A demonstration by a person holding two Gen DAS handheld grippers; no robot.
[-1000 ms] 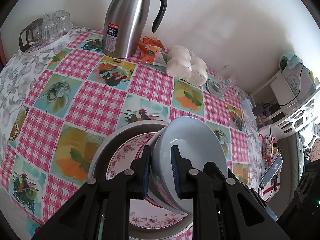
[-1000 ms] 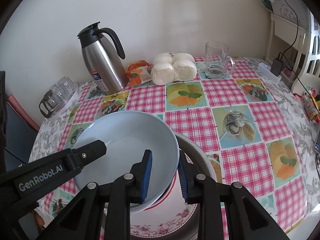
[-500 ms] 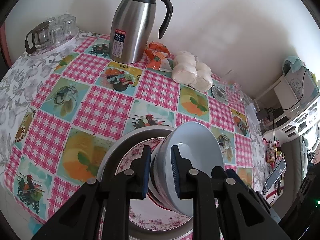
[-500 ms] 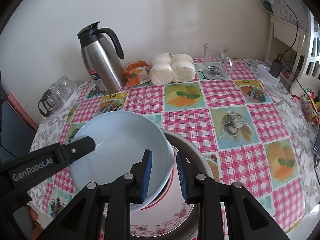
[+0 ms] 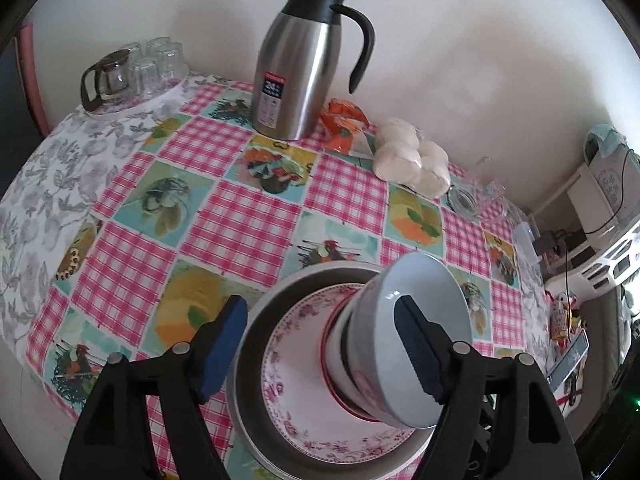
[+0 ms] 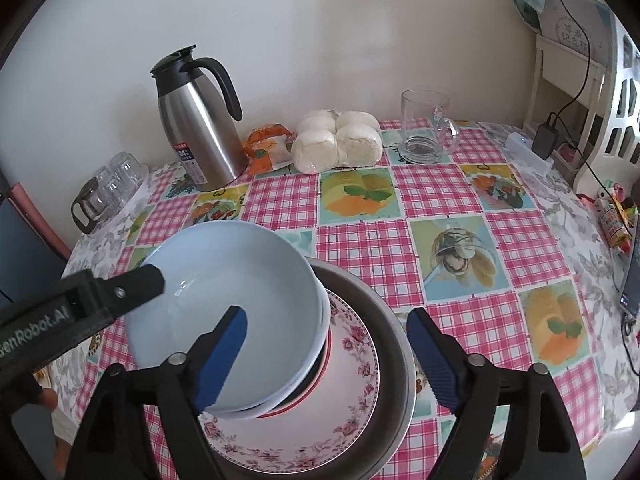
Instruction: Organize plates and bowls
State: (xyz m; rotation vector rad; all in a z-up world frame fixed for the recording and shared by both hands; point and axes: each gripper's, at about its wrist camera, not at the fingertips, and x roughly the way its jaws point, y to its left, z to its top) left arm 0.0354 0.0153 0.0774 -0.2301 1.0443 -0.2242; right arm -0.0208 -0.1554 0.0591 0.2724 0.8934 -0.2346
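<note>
Two grippers work over one round table (image 6: 460,196) with a checked cloth, and near its front edge stands a single stack: one grey metal basin (image 6: 384,312) at the bottom, one floral plate (image 6: 352,344) lying in it, a white bowl with a red band on the plate, and one pale blue bowl (image 6: 224,280) nested on top. The blue bowl sits tilted, its rim higher toward the left. Both sets of jaws are opening: the left gripper (image 5: 320,344) straddles the blue bowl's rim with its pads apart from the wall, and the right gripper (image 6: 328,352) likewise spreads across the near rim, one pad over the bowl's hollow, the other outside above the basin, neither pressing. So the bowl appears let go, resting only on the bowl beneath. My worry is that tilt: if the blue bowl has not seated squarely, a pad brushing its rim as the tools draw back could rock it, slide it off the lower bowl onto the plate, or tip the stack toward the table edge. Lifting straight up and clear would likely avoid that. Farther back, well apart from the stack, stand one steel thermos jug (image 6: 196,120), one pack of four white buns (image 6: 336,140), one orange packet (image 6: 268,148) and one glass mug (image 6: 424,128).
</note>
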